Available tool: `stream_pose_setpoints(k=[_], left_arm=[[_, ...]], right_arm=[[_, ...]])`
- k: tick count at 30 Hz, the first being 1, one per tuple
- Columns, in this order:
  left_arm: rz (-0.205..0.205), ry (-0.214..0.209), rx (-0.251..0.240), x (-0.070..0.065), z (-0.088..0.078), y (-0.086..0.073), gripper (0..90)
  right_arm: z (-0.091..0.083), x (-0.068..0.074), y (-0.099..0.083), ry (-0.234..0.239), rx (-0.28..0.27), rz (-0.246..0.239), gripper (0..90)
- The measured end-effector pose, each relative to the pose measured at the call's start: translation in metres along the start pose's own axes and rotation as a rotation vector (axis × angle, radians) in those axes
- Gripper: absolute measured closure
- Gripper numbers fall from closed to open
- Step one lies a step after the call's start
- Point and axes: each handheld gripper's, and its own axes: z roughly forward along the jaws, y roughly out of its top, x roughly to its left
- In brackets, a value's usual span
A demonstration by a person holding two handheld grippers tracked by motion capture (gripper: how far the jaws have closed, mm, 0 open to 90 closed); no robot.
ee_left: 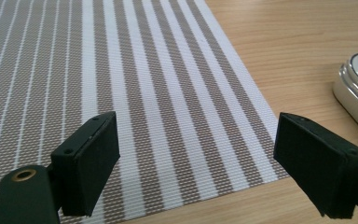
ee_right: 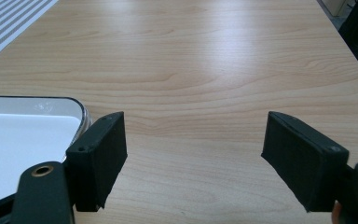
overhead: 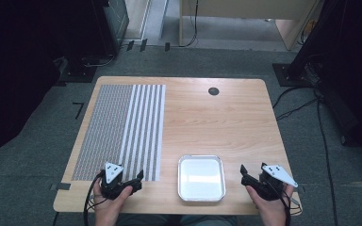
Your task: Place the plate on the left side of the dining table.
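I hold the left gripper (overhead: 133, 181) with its jaws apart and empty at the mat's (overhead: 118, 129) lower corner (ready to pinch its edge, I judge); the right gripper (overhead: 245, 173) is likewise spread beside the tray (overhead: 201, 194), lower centre.

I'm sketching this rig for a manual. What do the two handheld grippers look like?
Both the left gripper and right gripper are black, each with two flat, block-shaped jaws faced with dark pads. A pale grey three-cornered plate with dark dots sits on top of each. A brass-coloured ring marks the jaw base, and a black cable trails back.
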Motion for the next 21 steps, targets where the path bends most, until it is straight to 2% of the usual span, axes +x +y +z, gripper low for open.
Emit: stream_pose_setpoints(k=[7, 12, 13, 14, 18, 21], left_arm=[[0.002, -0.015, -0.003, -0.015, 0.003, 0.004, 14.1], [0.027, -0.050, 0.007, -0.034, 0.008, 0.005, 14.4], [0.027, -0.050, 0.007, -0.034, 0.008, 0.005, 14.4], [0.037, -0.064, 0.011, -0.041, 0.010, 0.004, 14.4], [0.049, -0.081, 0.021, -0.053, 0.015, 0.002, 14.4], [0.052, -0.095, 0.027, -0.061, 0.019, 0.001, 14.4]], right_arm=[[0.000, 0.005, -0.001, 0.017, -0.004, 0.001, 25.8], [0.001, 0.009, -0.002, 0.026, -0.020, 0.009, 30.9], [0.001, 0.009, -0.002, 0.026, -0.020, 0.009, 30.9], [0.001, 0.009, -0.003, 0.036, -0.027, 0.014, 34.8], [0.002, 0.008, -0.005, 0.098, -0.032, 0.070, 45.3], [0.003, 0.008, -0.008, 0.137, -0.027, 0.077, 52.2]])
